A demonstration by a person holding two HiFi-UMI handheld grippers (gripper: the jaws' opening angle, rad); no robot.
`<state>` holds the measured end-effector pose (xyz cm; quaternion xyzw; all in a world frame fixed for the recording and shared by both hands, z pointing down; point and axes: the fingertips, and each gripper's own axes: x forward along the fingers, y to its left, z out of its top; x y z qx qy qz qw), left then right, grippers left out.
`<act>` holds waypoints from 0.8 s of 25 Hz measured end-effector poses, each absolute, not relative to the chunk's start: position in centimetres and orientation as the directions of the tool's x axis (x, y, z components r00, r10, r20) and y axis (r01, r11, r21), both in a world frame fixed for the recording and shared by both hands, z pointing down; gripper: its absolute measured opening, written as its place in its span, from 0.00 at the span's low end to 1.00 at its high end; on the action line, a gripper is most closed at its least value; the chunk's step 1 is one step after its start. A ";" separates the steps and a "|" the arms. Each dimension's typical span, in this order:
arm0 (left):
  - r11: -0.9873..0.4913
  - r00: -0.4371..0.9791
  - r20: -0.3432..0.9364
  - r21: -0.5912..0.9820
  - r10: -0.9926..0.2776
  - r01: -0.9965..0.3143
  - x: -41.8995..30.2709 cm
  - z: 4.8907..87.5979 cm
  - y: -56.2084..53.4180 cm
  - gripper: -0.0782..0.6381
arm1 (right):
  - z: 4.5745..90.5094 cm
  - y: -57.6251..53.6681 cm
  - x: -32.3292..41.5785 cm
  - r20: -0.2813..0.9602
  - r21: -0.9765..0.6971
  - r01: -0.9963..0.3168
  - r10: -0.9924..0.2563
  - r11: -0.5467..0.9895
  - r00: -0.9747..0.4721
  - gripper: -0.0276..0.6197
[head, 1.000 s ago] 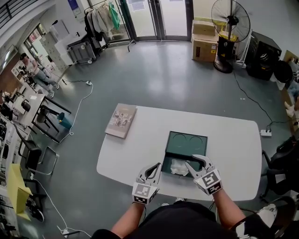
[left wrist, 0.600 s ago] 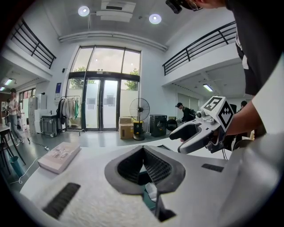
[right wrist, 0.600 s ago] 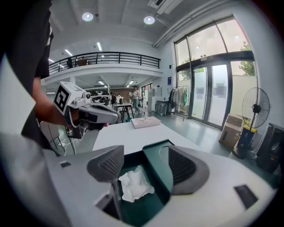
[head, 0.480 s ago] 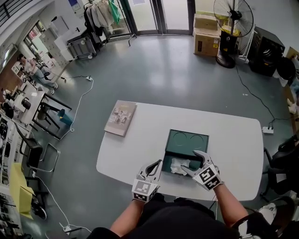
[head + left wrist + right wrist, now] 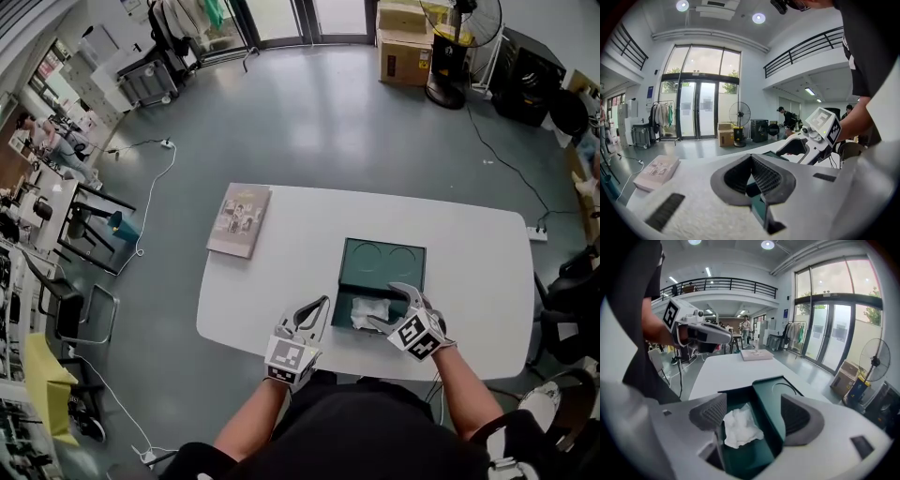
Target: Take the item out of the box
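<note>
Paper wad (image 5: pixel 740 425) lies in green box (image 5: pixel 771 397) between right claw's (image 5: pixel 755 414) opening jaws; left claw (image 5: pixel 752 177) closed.

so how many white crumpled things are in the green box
1: the white crumpled thing lies in the near half of the open green box, between the opening jaws of the right gripper, not gripped. Anything beneath it would be hidden.

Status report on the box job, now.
Left claw shut, beside the green box. Right claw opening over the box, white crumpled wad between its jaws, not gripped. Wad lies in the box; nothing in the way.
</note>
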<state>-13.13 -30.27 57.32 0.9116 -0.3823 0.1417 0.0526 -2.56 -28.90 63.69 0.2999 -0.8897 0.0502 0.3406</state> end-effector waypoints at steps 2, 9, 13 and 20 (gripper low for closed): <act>-0.703 0.669 0.305 -0.003 -0.678 -0.712 -13.6 57.6 -30.2 0.12 | 65.1 -28.4 -2.9 0.675 0.109 -0.549 -0.467 0.829 -0.571 0.61; -0.703 0.668 0.330 0.017 -0.667 -0.711 -15.0 58.2 -30.0 0.12 | 69.7 -27.1 -3.4 0.794 0.108 -0.453 -0.352 0.885 -0.496 0.60; -0.697 0.663 0.336 0.026 -0.669 -0.716 -15.6 58.7 -30.2 0.12 | 71.6 -26.8 -3.4 0.837 0.100 -0.420 -0.305 0.902 -0.454 0.59; -0.703 0.673 0.343 0.048 -0.656 -0.710 -16.0 59.9 -29.8 0.12 | 74.8 -26.4 -3.1 0.896 0.076 -0.388 -0.234 0.918 -0.379 0.58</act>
